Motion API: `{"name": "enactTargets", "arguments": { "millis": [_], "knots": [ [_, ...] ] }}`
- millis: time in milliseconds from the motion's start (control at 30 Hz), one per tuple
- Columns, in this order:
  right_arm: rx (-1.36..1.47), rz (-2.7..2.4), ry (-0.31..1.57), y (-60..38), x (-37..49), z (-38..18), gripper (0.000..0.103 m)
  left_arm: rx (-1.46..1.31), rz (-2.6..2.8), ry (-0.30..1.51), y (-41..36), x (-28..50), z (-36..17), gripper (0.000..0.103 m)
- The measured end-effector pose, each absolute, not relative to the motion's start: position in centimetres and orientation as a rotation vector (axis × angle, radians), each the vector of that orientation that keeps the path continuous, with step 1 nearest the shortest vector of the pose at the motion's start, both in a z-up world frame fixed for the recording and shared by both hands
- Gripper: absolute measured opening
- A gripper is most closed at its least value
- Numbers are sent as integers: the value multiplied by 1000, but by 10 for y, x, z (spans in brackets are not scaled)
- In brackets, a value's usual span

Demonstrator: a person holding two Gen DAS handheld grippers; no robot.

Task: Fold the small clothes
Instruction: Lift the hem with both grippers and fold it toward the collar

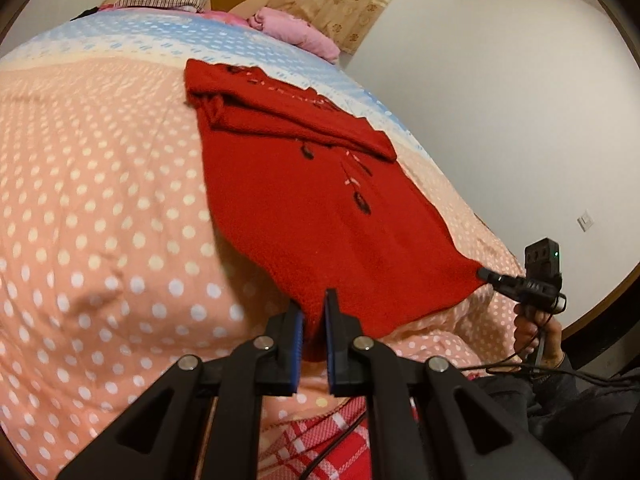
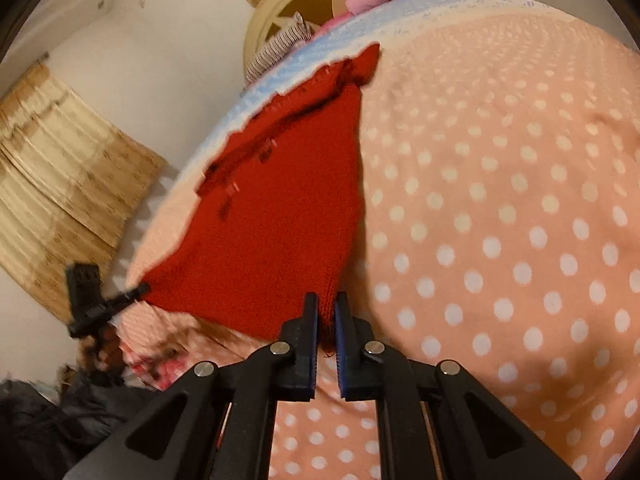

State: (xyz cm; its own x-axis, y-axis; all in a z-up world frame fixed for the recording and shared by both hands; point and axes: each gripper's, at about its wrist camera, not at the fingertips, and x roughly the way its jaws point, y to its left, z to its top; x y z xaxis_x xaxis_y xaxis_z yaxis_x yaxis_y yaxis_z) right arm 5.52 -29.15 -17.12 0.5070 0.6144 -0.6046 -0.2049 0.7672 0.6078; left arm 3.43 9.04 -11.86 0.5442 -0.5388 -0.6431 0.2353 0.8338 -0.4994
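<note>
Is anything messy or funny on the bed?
Only a little: the red sweater has a sleeve folded crookedly across its top. Both grippers, left and right, pinch its bottom corners.

Here's the left tool (image 1: pixel 314 306): matte black plastic, two flat fingers (image 1: pixel 335 320) lined with ribbed blue pads, angular linkage arms with triangular cut-outs, four round silver pivot screws across the front. The right tool (image 2: pixel 327 308) is built the same, black with blue pads and silver screws. From the left wrist view it shows side-on (image 1: pixel 486 274), slim and black, a boxy black camera block with a tiny green light on top. A bare-skinned hand (image 1: pixel 534 338), dark sleeve, thin black cable trailing away.
</note>
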Motion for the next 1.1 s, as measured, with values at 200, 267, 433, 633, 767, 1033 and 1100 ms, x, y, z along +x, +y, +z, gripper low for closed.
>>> {"name": "enactTargets", "arguments": {
  "millis": [200, 267, 433, 633, 767, 1033, 1100],
  "knots": [
    [584, 501, 807, -302, 75, -142, 7, -365, -434, 861, 93, 60, -104, 10],
    [586, 493, 788, -300, 85, -133, 7, -373, -421, 854, 95, 68, -99, 10],
    [576, 508, 755, -291, 109, -112, 7, -395, -415, 819, 98, 87, -86, 10],
    [564, 517, 701, -283, 145, -83, 7, -416, -397, 781, 107, 117, -70, 10],
    [551, 506, 667, -282, 168, -68, 7, -437, -381, 767, 111, 137, -63, 10],
    [546, 495, 658, -275, 218, -52, 7, -452, -394, 723, 113, 180, -50, 9],
    [544, 493, 658, -273, 229, -50, 7, -457, -391, 721, 115, 192, -50, 9]
  ]
}}
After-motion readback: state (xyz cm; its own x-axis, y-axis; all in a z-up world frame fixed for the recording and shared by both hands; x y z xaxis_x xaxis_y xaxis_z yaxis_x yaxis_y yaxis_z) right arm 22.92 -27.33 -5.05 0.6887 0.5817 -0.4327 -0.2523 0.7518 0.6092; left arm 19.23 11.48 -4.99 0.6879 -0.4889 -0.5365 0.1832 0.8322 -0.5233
